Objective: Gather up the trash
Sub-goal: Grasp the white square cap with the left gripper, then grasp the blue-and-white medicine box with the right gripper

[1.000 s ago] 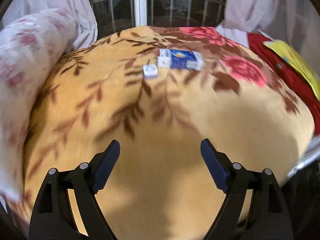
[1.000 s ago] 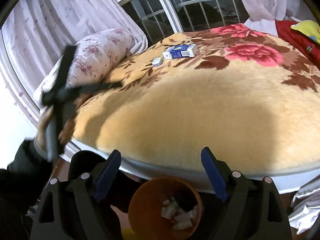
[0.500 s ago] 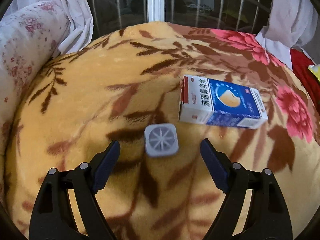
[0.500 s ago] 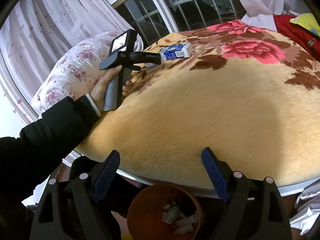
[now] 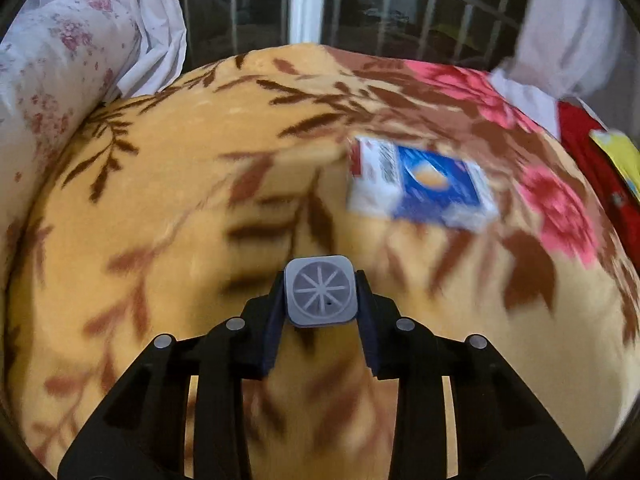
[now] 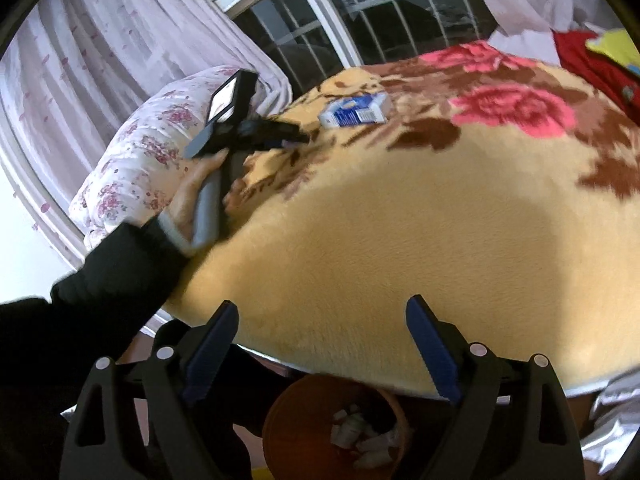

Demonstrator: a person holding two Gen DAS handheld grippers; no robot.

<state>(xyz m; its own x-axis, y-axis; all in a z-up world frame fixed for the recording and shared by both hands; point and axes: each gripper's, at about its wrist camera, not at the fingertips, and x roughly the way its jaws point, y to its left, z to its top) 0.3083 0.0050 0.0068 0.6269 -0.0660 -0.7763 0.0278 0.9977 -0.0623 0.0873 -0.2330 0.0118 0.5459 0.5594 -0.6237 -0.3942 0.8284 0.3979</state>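
Note:
My left gripper [image 5: 320, 300] is shut on a small grey square cap with a star pattern [image 5: 320, 291], held just above the yellow floral blanket [image 5: 160, 200]. A blue and white carton [image 5: 420, 184] lies on the blanket beyond it to the right; it also shows in the right wrist view [image 6: 356, 111]. The left gripper also shows in the right wrist view [image 6: 292, 136], held in a hand. My right gripper [image 6: 320, 352] is open and empty, off the bed's near edge above an orange bin [image 6: 336, 428] holding several white pieces of trash.
A floral pillow [image 5: 48, 80] lies at the bed's left. White curtains [image 6: 120, 40] and a barred window [image 5: 312, 0] stand behind the bed. Red and yellow cloth [image 5: 600, 148] lies at the bed's right. The person's dark sleeve [image 6: 80, 320] reaches over the bed's left edge.
My left gripper moved forward over the blanket to the grey cap and closed on it. The right gripper stayed open over the bin.

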